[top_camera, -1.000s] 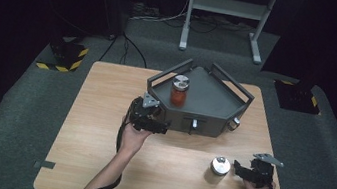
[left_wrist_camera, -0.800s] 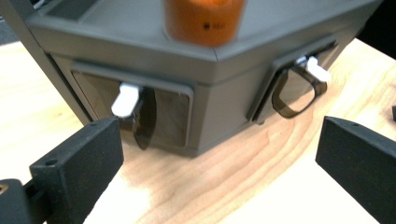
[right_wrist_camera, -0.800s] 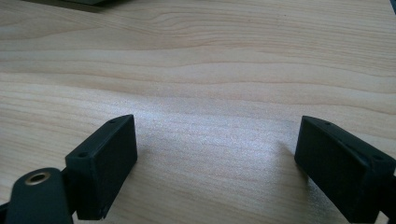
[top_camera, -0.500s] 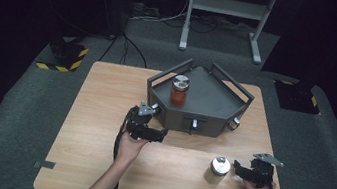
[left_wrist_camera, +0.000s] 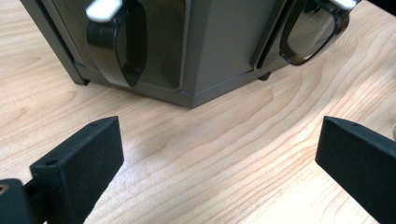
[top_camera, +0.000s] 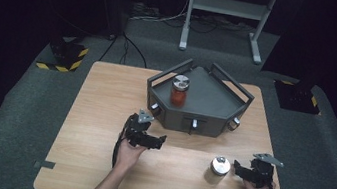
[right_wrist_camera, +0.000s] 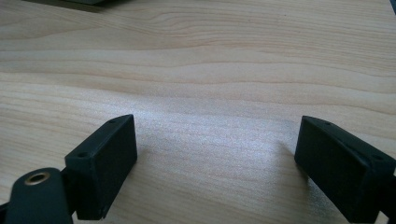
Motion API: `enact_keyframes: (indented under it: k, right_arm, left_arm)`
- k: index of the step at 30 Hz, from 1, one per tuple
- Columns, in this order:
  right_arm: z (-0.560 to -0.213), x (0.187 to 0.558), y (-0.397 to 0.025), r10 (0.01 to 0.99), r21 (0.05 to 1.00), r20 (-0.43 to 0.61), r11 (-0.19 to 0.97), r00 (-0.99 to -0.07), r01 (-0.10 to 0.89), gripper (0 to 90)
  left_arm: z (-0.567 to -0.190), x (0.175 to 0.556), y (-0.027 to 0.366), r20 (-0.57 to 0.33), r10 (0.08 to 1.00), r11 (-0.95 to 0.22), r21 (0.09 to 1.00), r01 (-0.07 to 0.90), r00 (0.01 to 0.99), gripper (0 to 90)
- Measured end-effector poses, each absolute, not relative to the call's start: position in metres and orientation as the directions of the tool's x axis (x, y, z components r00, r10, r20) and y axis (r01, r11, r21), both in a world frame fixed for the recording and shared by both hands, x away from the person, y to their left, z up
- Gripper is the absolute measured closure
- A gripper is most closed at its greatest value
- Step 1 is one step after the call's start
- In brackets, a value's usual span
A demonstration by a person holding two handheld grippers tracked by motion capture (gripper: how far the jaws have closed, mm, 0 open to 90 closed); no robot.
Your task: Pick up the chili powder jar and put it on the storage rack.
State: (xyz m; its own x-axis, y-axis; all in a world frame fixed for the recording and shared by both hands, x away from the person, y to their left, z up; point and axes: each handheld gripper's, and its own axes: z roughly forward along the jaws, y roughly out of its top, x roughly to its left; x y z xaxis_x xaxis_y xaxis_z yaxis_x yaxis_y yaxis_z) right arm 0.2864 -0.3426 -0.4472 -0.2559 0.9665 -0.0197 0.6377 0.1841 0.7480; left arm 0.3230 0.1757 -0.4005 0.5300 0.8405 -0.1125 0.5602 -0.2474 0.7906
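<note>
High view: left gripper [top_camera: 157,141] jaws wide, empty, near grey tray [top_camera: 213,116]. Right gripper [top_camera: 238,171] jaws wide, empty; metal can [top_camera: 219,168] just beside them.

No text, label, brand or number can be read anywhere; the only sign-like marking is yellow-black hazard striping on a floor base [top_camera: 63,54] at left.

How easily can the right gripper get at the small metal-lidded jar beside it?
Probably easily: the right gripper is open, the jar stands just before its fingers, and only bare table lies between.
</note>
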Motion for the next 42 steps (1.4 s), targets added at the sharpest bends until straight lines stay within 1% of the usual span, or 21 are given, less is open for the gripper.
enact_keyframes:
  k: [22, 42]
  right_arm:
    - [-0.447, 0.286, -0.343, 0.966, 0.748, -0.020, 0.184, -0.256, 0.638, 12.8]
    - [-0.447, 0.286, -0.343, 0.966, 0.748, -0.020, 0.184, -0.256, 0.638, 12.8]
  left_arm:
    - [-0.427, 0.313, 0.160, -0.058, 0.850, -0.316, 0.740, 0.594, 0.524, 1.1]
    - [-0.445, 0.310, 0.150, -0.042, 0.857, -0.325, 0.730, 0.602, 0.513, 1.1]
